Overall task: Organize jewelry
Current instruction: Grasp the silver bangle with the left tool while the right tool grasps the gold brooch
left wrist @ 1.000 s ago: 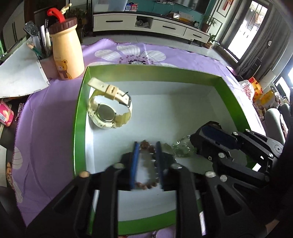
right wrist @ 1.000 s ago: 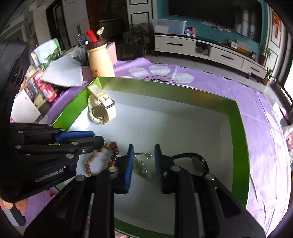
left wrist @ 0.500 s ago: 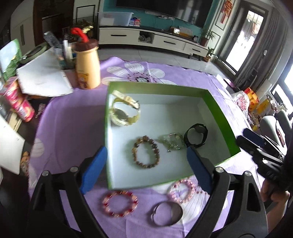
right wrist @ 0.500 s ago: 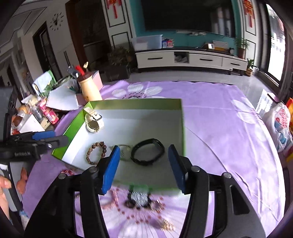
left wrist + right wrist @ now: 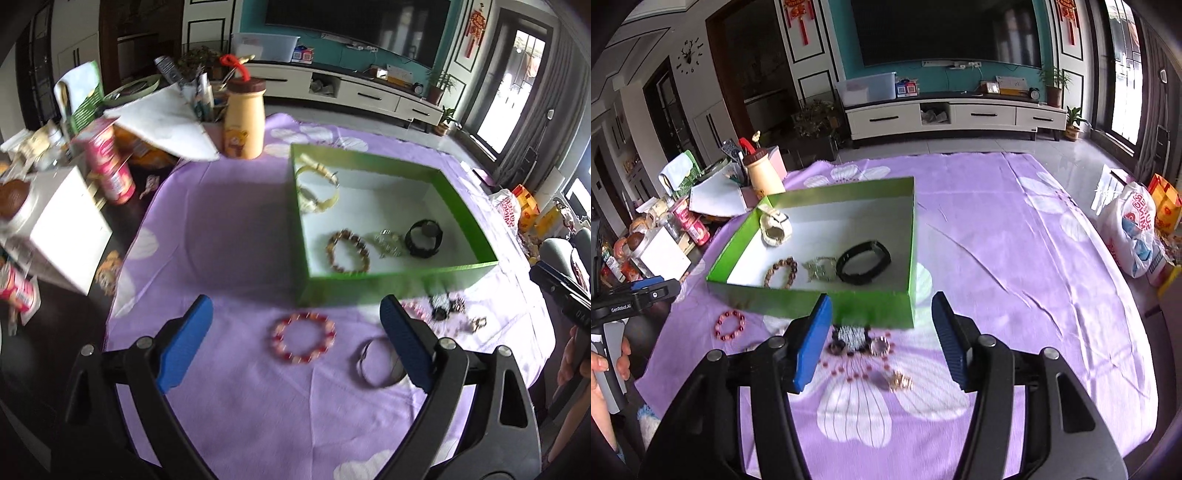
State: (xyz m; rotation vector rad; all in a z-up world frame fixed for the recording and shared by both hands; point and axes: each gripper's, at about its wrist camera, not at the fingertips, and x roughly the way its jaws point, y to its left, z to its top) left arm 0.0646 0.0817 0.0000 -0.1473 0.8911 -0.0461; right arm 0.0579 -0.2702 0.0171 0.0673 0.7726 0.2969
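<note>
Both grippers had pulled back out of the box since a second earlier, when they were down inside it over the beads and chain; now the left gripper (image 5: pixel 295 343) hung above the purple cloth (image 5: pixel 229 229) near the box's front wall, jaws spread wide and holding nothing; the right gripper (image 5: pixel 882 339) was likewise released, hovering over the cloth in front of the box (image 5: pixel 871 314).

Inside the green box sat a cream watch (image 5: pixel 317 190) at the far left, then along the near side a brown bead bracelet (image 5: pixel 348 251), a silver chain (image 5: pixel 387 243) and a black watch (image 5: pixel 424 238), close together in a row.

Out on the cloth: a red bead bracelet (image 5: pixel 303 336) between the left fingers, a silver bangle (image 5: pixel 376 363) just right of it, a pink bracelet partly hidden behind the right finger, plus a dark beaded piece (image 5: pixel 851 338) and small charms (image 5: pixel 900 380) near the front wall; all a bit blurry.
</note>
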